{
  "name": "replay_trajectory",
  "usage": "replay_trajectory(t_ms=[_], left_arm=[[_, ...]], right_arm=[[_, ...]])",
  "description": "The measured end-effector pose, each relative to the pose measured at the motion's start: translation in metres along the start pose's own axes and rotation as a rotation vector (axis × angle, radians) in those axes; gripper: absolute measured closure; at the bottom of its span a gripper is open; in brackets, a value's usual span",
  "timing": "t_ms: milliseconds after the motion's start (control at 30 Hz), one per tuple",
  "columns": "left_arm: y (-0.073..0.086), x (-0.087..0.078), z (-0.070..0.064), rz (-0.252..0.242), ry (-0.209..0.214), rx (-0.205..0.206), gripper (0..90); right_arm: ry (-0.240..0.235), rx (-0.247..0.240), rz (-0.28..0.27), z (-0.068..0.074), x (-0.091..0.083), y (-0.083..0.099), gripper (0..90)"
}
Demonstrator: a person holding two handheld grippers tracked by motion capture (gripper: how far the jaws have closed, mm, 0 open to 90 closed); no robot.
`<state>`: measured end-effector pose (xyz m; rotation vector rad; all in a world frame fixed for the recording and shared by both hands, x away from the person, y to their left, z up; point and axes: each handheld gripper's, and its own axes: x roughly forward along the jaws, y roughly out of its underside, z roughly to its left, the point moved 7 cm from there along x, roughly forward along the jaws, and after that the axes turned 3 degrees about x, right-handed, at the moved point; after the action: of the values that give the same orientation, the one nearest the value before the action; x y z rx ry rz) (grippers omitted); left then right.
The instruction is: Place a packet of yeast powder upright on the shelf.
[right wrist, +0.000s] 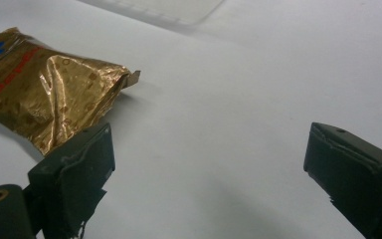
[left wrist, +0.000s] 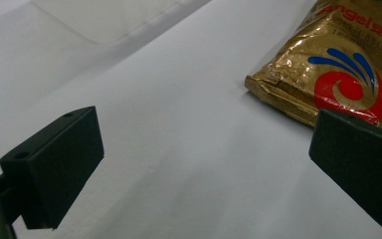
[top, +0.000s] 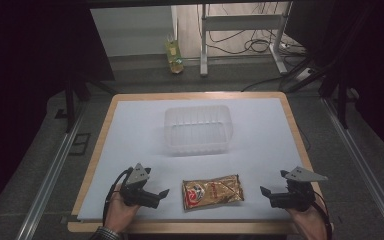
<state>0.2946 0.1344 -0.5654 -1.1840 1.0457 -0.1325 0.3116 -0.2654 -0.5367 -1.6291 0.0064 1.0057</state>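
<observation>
Between both wide-spread grippers' fingers point(top: 164, 192) lies the gold packet point(top: 212, 191), untouched.

The packet point(top: 212, 193) was shiny gold, with a red swirl, blue strokes above it and red lettering. The sheet point(top: 130, 130) under it was plain white, and the table point(top: 98, 150) edge around it was light wood. The tub point(top: 198, 129) was clear, with faint ribs. The 2 grippers, left point(top: 156, 196) and right point(top: 269, 195), were black, each with a grey plate.
</observation>
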Motion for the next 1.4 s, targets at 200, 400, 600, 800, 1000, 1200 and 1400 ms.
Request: replay_trajectory(t_ms=[200, 400, 600, 800, 1000, 1200, 1400], left_arm=[[-0.003, 0.0, -0.006, -0.004, 0.013, -0.013, 0.7], [-0.005, 0.0, -0.008, -0.01, 0.027, -0.016, 0.7], [-0.006, -0.002, -0.009, -0.028, 0.042, -0.033, 1.0], [-0.007, -0.001, -0.01, -0.019, 0.042, -0.024, 2.1], [-0.007, -0.001, -0.012, -0.009, 0.032, -0.002, 5.7], [-0.011, -0.002, -0.018, -0.022, 0.045, 0.02, 11.6], [-0.013, -0.002, -0.023, -0.026, 0.055, 0.046, 21.0]], right_arm=[[-0.041, 0.029, 0.015, -0.005, 0.002, 0.007, 4.3], [-0.037, 0.006, 0.028, -0.001, 0.004, 0.008, 2.5], [-0.026, -0.007, 0.035, -0.001, 0.005, 0.008, 0.9], [-0.019, -0.021, 0.036, 0.0, 0.004, 0.009, 0.4], [-0.017, -0.033, 0.042, 0.0, 0.005, 0.009, 0.4], [-0.013, -0.027, 0.033, -0.001, 0.004, 0.008, 0.4], [-0.009, -0.034, 0.029, 0.0, 0.004, 0.008, 0.4]])
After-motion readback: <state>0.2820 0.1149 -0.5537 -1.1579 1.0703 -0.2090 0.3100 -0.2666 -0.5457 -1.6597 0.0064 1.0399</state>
